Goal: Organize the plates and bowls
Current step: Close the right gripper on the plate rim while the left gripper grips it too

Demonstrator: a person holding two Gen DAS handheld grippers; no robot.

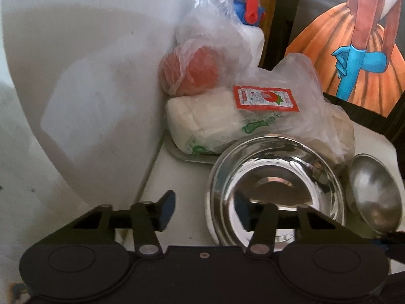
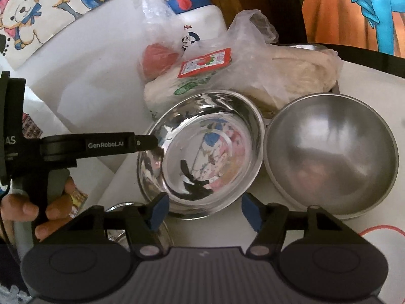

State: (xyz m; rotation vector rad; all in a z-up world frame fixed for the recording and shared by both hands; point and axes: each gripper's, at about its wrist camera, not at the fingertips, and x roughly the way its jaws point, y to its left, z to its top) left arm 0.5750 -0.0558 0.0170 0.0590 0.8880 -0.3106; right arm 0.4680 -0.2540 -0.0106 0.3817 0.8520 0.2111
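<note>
The shiny steel bowl (image 2: 202, 152) mirrors bits of blue, pink and white (a muddle of reflections), while the duller bowl (image 2: 331, 157) beside it is matte grey. A red sachet (image 2: 205, 62) bears a strawberry print. The white bottle (image 2: 200, 22) has a blue cap with a red strap. Each black hand-held gripper (image 2: 204, 210) has blue pads (image 2: 159, 211). The surface (image 2: 354, 228) is off-white.

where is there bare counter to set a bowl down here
Bare white counter lies left of the shiny steel bowl, toward the white wall. A small strip shows right of the matte bowl. Behind both bowls it is crowded with bagged food and a white jug.
</note>
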